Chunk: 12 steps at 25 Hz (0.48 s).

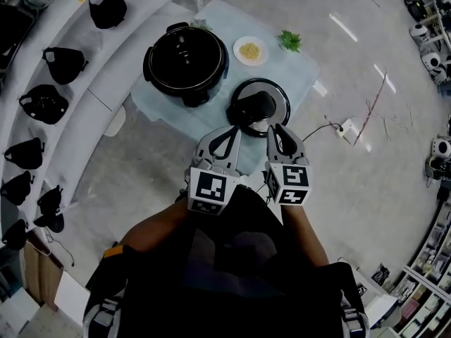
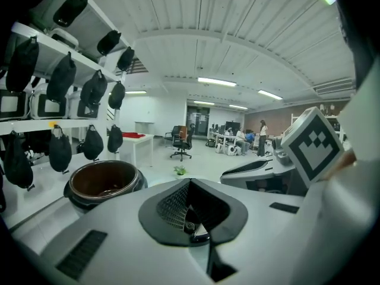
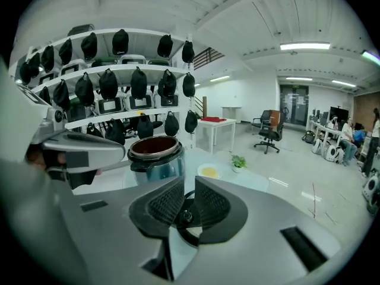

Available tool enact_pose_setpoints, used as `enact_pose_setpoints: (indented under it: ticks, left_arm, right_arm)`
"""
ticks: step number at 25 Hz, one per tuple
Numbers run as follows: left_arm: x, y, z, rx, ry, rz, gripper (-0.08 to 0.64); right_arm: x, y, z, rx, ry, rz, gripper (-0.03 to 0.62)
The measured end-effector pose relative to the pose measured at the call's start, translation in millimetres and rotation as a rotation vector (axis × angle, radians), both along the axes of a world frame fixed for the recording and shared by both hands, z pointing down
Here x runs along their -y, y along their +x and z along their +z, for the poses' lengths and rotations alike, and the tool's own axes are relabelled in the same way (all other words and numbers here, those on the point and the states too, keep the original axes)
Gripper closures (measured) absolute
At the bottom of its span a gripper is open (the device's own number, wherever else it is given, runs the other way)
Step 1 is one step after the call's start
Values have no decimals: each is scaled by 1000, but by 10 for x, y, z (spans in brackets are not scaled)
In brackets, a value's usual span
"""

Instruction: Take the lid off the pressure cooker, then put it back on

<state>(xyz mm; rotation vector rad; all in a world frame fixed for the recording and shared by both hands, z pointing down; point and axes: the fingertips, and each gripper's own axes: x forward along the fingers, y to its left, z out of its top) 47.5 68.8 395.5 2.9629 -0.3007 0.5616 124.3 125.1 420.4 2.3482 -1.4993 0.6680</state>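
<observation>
On the blue cloth [image 1: 299, 69], mid-frame, the lid [image 1: 259, 108] lies beside the open cooker [image 1: 186, 63]. My right gripper [image 1: 277, 127] is opening (lid's rim shows in the gap, unpinched), and my left gripper [image 1: 229, 129] is clenched on nothing.

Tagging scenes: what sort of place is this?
Likely a lab or open-plan workspace: curved white shelves with hanging black bags, dark wheeled office chair, open black pressure cooker on pale blue cloth.

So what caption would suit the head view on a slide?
Lid off: it lies on the blue cloth beside the open pressure cooker, dish and plant behind.
</observation>
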Motion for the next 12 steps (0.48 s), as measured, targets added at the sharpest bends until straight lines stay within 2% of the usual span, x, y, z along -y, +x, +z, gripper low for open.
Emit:
enact_pose_setpoints:
  ticks: [5,12]
  left_arm:
    - [262,105,104,10,-54,23,554]
    - [326,278,425,90,-67,30,554]
  right_arm:
    - [214,126,141,-9,-47,24,492]
    - [308,406,469,15,-93,9,431]
